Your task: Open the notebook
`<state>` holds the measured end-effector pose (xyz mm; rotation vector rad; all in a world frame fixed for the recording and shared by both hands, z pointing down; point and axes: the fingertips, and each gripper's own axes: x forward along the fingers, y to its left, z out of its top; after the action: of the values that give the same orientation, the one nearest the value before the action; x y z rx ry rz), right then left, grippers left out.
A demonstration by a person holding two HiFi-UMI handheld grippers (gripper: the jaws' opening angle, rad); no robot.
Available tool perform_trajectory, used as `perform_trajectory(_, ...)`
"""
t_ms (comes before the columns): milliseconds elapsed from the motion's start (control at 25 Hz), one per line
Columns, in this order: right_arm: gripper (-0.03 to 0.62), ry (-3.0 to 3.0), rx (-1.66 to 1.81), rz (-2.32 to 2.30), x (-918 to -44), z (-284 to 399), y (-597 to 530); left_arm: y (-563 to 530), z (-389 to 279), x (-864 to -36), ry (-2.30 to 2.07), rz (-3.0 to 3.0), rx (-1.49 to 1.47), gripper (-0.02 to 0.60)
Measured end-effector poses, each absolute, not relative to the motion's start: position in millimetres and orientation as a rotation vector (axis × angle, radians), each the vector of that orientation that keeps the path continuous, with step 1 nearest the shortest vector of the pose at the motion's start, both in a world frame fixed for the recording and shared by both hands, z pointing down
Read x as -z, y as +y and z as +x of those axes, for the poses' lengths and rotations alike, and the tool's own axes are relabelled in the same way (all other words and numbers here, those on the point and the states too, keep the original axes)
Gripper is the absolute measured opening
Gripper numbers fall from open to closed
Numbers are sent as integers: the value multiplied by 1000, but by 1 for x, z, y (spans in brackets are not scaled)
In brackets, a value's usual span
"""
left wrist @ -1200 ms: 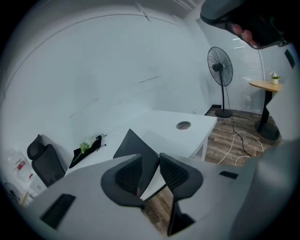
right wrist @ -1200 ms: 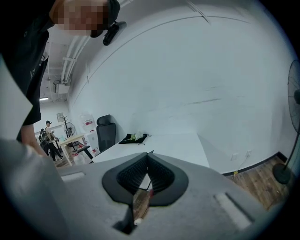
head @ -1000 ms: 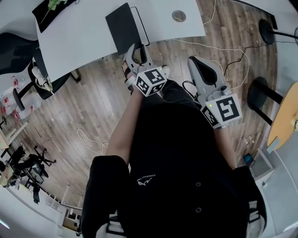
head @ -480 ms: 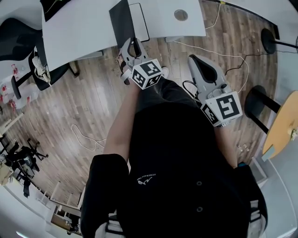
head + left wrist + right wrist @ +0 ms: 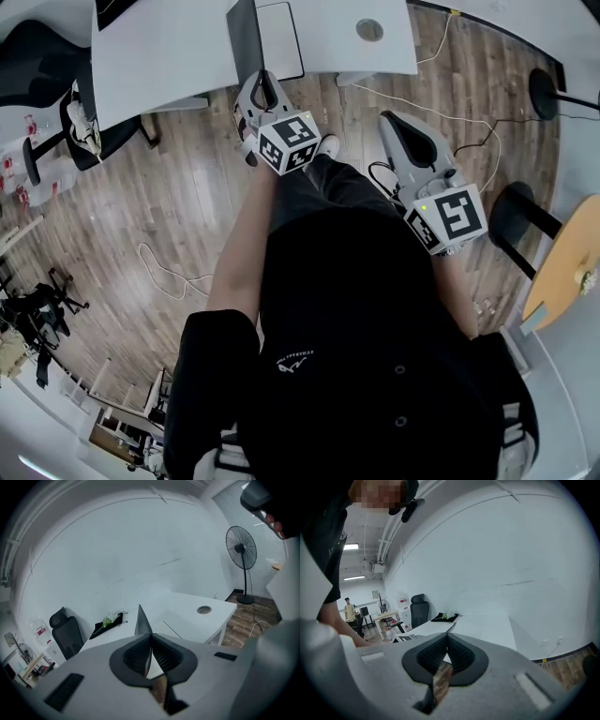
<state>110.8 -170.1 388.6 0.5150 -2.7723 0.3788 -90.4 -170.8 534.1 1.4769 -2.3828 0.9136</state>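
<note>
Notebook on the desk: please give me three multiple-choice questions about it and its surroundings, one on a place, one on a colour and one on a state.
1. Where is the notebook?
A) at the desk's near edge
B) on the floor
C) on a chair

2. What colour is the desk?
A) white
B) brown
C) black

3. The left hand-held gripper is:
A) wide open
B) shut on the notebook's lid
C) shut on a cable

Key:
1 A, the head view shows it at that edge.
2 A, its top is plain white.
3 B, its jaws have just been closing and the thin lid stands between them.
</note>
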Motion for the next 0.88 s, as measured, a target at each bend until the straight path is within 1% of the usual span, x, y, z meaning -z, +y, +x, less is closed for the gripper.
perform_trajectory(880,5,-2785,-386,493,-380,65,-146,-153,-115,-519,-2326,1535,-804,15)
